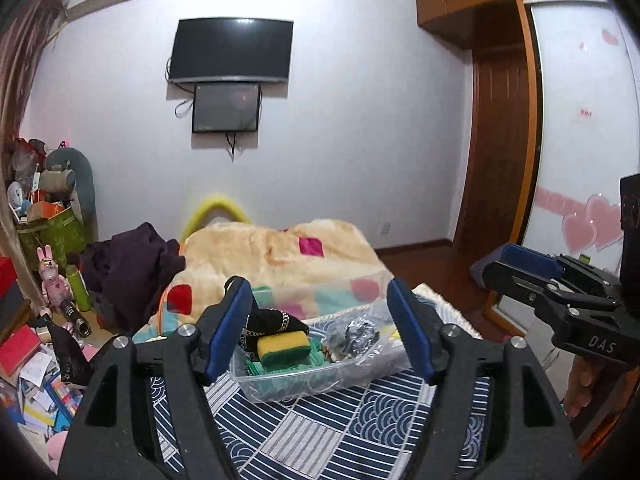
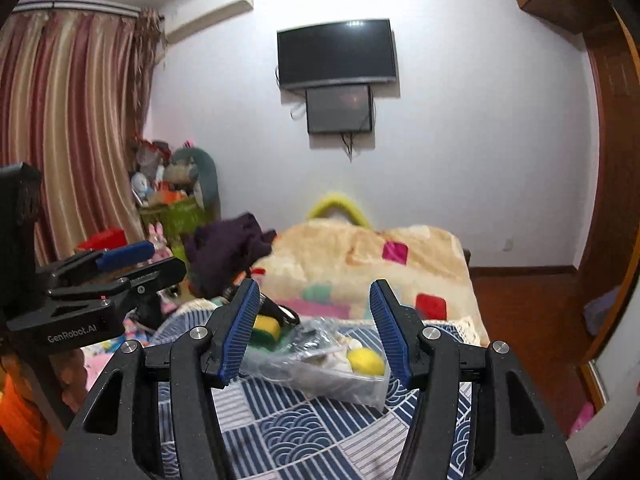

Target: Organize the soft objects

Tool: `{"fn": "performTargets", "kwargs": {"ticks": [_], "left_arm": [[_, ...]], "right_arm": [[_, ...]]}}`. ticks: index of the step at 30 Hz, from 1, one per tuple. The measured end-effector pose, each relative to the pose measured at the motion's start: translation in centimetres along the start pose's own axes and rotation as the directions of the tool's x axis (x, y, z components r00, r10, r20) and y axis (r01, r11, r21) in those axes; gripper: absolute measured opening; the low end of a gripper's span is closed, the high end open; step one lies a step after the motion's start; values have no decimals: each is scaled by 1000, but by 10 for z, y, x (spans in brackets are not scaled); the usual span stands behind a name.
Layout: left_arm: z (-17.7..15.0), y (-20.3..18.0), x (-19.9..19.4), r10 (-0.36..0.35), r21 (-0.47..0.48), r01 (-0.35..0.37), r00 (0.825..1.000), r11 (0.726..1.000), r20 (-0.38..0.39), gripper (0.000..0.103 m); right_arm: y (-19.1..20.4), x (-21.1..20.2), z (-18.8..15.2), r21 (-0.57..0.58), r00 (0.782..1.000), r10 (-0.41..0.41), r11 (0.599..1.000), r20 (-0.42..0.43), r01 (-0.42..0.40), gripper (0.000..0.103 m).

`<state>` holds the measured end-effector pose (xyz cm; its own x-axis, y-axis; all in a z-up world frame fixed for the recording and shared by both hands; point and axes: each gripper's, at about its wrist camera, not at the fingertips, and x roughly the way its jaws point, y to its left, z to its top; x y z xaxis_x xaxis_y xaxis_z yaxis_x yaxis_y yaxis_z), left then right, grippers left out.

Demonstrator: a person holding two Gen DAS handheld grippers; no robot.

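- Left claw (image 1: 320, 328) and right claw (image 2: 314, 330): both spread wide and empty, raised above the clear bin (image 1: 280, 390).
- Clear bin: on the patterned bed cover (image 1: 320, 432); inside it, a yellow-green sponge (image 1: 284, 346), black fabric (image 1: 272, 322) and a plastic bag (image 1: 356, 334).
- Step: apparently between placements; next calls for finding another soft item beyond the bin.

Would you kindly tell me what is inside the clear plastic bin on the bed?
Inside the clear plastic bin: a yellow-green sponge, a black fabric item, a crinkled plastic bag and a yellow ball. Anything beneath them is covered.
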<state>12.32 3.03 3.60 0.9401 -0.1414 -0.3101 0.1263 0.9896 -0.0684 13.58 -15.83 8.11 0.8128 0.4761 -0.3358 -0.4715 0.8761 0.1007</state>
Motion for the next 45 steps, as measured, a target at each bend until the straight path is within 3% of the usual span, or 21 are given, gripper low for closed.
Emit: {"fn": "performTargets", "kwargs": {"ticks": [3,6,14,45], "left_arm": [[0,-2,-17,11,0,-11,999,1000,35,82],[-2,-4,-29,26,8,-26,998,1000,66,91],[-6,-10,-45,23,20,-25,996,999,87,97],[-18,-12,-50,31,15,-32,996,999,81,100]], "right_arm": [[5,-12,0,5,999,5,1000,34,-5,70],[11,-22,0,-5,998,8,1000,56,-8,76],[26,-28,-3,-19,996,17,1000,82,-15,86],[28,-35,-15,-3,997,16,1000,76,-16,87]]}}
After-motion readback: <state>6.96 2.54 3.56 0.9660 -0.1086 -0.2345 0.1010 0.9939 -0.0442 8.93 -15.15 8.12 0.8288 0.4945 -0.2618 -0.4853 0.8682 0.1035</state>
